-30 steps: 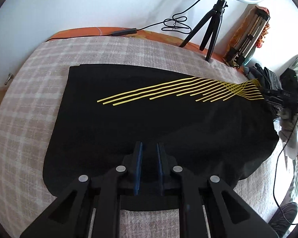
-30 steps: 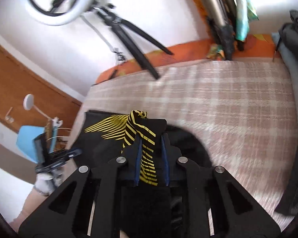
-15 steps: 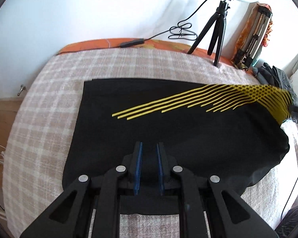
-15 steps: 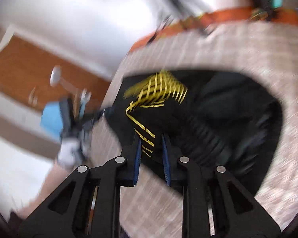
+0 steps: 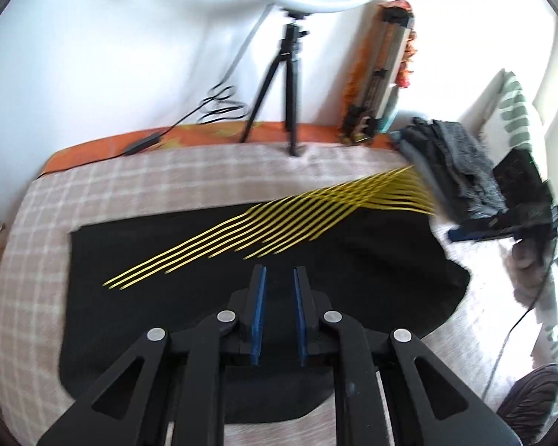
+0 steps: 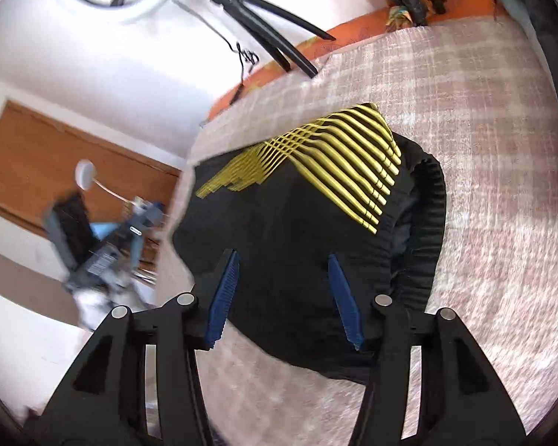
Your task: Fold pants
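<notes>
Right wrist view shows the right gripper (image 6: 282, 264) above the waistband end of the black pants (image 6: 297, 230), its jaws just opened wide, nothing pressed between the pads. The pants lie flat on the checked blanket (image 5: 167, 171), yellow stripes uppermost. Left wrist view shows the left gripper (image 5: 279, 282) with jaws narrow, a small gap between the pads; whether cloth is pinched cannot be told. Risk: with one end released, a pull from the left would likely drag the pants askew and bunch the fold.
</notes>
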`<move>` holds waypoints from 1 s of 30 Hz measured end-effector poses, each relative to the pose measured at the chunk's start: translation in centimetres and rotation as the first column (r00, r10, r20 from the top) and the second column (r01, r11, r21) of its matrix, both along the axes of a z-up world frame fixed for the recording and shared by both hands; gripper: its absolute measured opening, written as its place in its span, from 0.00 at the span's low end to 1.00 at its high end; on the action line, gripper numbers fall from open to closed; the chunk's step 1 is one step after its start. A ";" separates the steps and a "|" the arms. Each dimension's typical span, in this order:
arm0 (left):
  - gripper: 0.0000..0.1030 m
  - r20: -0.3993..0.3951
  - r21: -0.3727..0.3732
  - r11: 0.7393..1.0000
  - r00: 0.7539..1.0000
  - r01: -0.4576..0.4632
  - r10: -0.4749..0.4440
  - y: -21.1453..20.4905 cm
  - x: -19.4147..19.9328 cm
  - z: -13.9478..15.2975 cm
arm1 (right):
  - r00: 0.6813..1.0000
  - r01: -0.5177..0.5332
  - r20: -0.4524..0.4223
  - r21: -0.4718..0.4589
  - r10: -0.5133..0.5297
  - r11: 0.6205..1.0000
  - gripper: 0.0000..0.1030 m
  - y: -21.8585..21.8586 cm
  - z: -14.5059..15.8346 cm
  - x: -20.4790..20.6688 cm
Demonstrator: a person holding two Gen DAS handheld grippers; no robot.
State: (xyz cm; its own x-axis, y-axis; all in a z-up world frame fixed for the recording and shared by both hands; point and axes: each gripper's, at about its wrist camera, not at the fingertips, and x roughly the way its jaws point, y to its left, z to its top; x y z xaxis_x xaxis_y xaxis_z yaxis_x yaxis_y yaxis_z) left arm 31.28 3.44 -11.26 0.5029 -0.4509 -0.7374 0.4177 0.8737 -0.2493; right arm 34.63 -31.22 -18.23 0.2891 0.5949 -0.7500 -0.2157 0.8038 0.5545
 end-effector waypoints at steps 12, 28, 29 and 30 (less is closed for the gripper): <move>0.11 -0.076 -0.015 0.988 0.985 0.155 -0.156 -9.8 3.6 -0.4 | 0.985 0.172 0.005 0.032 -0.172 0.985 0.25 -4.3 -1.6 7.4; 0.11 -0.056 -0.040 0.992 0.991 0.122 -0.124 -9.0 4.3 0.6 | 0.970 -0.235 0.073 0.025 0.233 0.972 0.10 7.9 0.7 -4.0; 0.11 -0.063 -0.033 0.990 0.988 0.136 -0.138 -9.3 4.1 0.3 | 0.964 -0.259 0.066 0.026 0.257 0.965 0.10 8.5 0.4 -4.5; 0.11 -0.075 -0.028 0.988 0.985 0.154 -0.155 -9.6 3.7 -0.2 | 0.960 -0.275 0.058 0.022 0.274 0.961 0.10 8.7 0.3 -4.7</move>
